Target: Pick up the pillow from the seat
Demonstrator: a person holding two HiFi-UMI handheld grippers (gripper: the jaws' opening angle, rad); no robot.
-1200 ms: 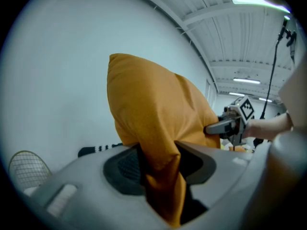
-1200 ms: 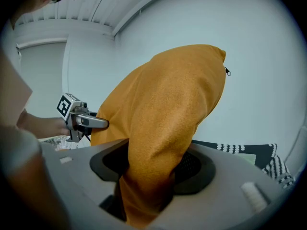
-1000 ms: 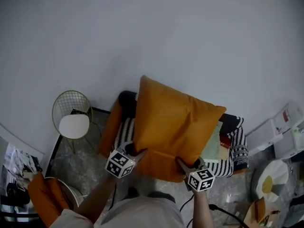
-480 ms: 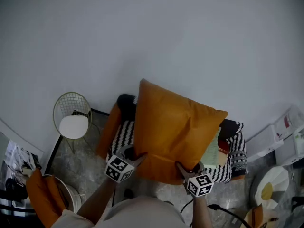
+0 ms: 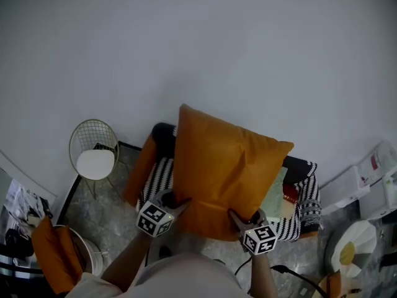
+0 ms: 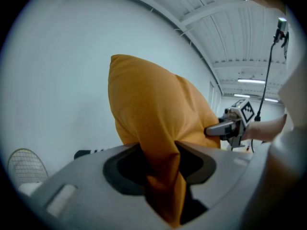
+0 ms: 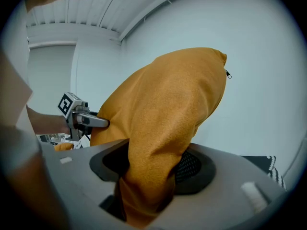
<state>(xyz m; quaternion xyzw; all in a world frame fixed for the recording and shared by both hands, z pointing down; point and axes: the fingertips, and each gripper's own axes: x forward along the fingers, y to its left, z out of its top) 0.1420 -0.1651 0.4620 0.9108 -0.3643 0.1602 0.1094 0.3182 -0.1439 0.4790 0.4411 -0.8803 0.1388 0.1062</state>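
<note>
Orange pillow held above the striped seat. Left gripper clenched on its near-left corner, right gripper clenched on its near-right corner.

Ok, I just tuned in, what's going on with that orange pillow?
A person holds the orange pillow up with both grippers. The left gripper has its jaws clamped on a fold of fabric at the pillow's lower left corner, and the right gripper pinches the lower right corner the same way. The pillow stands upright in front of the white wall and looks lifted off the striped seat below it, so the pickup seems about done.
</note>
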